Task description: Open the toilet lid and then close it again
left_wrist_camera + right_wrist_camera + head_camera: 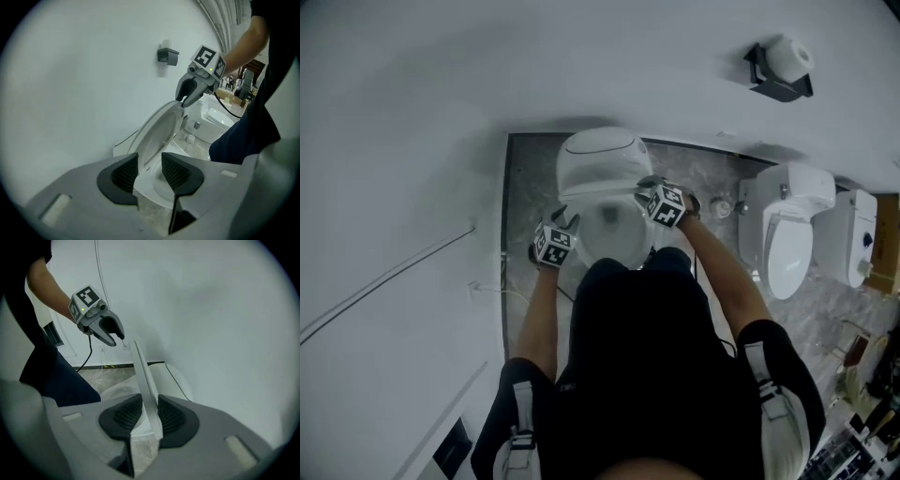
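Toilet lid (142, 373), glossy white and oval, stands tilted part-way up over the white ceramic toilet bowl (614, 232), in the middle of the head view. Your right gripper (149, 414), grey with black ribbed pads (173, 416), is clamped narrow on the lid's thin free edge. In the right gripper view that edge runs up between the two pads from the bottom centre of the frame, and both press on it. In the left gripper view you see the same gripper at upper right, its tips on the lid's top rim.

Your left gripper (150, 172), of the same make, holds nothing. Its jaws stand about half apart, and only the bowl's rim shows between them, farther off. In the right gripper view it hangs at upper left, just beside the lid's top edge and apart from it.

In the head view your grippers flank the bowl, the left one at centre left and the right one higher, at the lid's right side. Grey marbled floor tiles (530, 187) lie around the toilet. A second white toilet (787, 239) stands at the right. A black holder with a white paper roll (783, 66) hangs on the pale wall (412, 141) at upper right.
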`<state>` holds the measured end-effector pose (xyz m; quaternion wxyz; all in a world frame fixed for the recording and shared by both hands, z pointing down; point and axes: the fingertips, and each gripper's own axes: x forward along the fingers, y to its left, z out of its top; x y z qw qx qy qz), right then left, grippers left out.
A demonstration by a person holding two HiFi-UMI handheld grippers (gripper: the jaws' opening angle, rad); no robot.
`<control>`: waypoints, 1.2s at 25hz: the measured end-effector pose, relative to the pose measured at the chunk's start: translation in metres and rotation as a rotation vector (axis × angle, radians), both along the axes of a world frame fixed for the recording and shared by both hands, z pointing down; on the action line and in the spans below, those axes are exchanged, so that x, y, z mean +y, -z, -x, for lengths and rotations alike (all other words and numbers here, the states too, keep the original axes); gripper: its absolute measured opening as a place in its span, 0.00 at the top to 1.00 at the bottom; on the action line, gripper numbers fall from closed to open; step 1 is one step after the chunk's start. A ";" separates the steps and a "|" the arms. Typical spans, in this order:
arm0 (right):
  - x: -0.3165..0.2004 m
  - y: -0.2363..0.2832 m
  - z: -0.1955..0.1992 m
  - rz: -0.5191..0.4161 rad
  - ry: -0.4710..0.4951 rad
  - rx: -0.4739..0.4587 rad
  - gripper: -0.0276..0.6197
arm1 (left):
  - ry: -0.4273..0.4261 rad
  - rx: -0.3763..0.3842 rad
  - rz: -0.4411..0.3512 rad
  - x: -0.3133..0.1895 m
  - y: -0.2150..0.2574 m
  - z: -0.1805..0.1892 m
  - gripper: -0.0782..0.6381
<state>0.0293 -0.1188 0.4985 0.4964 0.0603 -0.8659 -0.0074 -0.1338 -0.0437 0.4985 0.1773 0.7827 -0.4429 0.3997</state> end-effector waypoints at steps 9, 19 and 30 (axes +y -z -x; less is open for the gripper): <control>-0.027 0.004 0.002 0.055 0.033 -0.051 0.80 | 0.228 0.029 0.016 0.087 0.009 0.028 0.68; -0.057 0.007 0.007 0.061 0.115 -0.092 0.81 | 0.518 0.106 -0.031 0.131 0.026 0.018 0.82; -0.109 -0.003 0.014 0.028 0.116 -0.058 0.84 | 0.650 0.154 -0.075 0.124 0.043 -0.021 0.86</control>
